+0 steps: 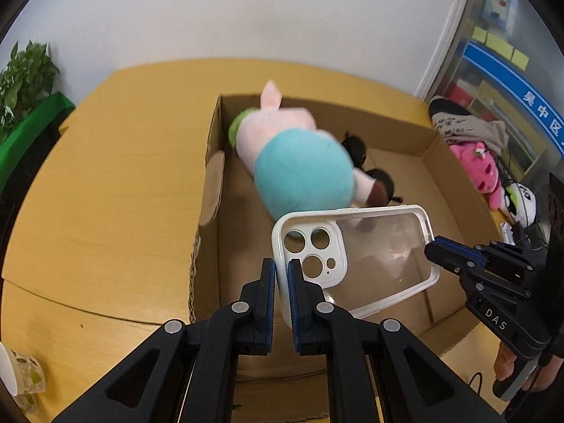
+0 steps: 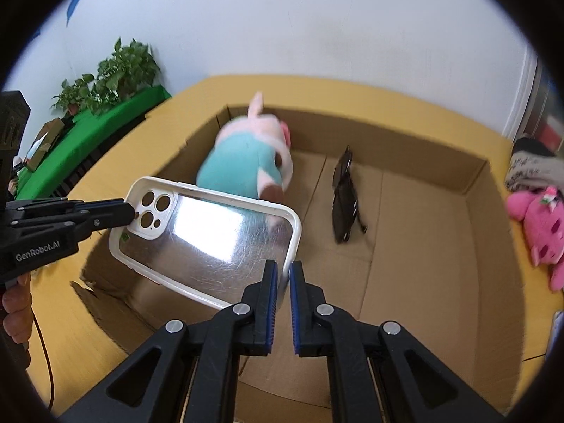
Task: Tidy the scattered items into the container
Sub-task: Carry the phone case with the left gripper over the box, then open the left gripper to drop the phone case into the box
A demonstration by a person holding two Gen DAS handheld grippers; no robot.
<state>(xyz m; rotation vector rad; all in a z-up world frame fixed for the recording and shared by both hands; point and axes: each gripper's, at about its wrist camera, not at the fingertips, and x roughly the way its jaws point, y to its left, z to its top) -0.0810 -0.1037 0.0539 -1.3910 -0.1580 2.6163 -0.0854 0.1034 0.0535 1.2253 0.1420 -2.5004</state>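
A clear phone case (image 1: 366, 253) with a white rim is held level above the open cardboard box (image 1: 211, 190). My left gripper (image 1: 281, 282) is shut on its camera-hole end. My right gripper (image 2: 283, 282) is shut on the opposite end of the case (image 2: 211, 239). The right gripper also shows in the left wrist view (image 1: 437, 246), and the left gripper in the right wrist view (image 2: 128, 211). Inside the box (image 2: 476, 176) lie a pink and teal plush pig (image 1: 296, 162) (image 2: 246, 165) and black sunglasses (image 1: 363, 162) (image 2: 345, 201).
The box sits on a yellow wooden table (image 1: 105, 183). A pink plush toy (image 2: 539, 229) (image 1: 479, 169) and a grey cloth (image 1: 469, 127) lie right of the box. A paper cup (image 1: 21, 373) stands at the table's near left. Potted plants (image 2: 116, 70) stand at the far left.
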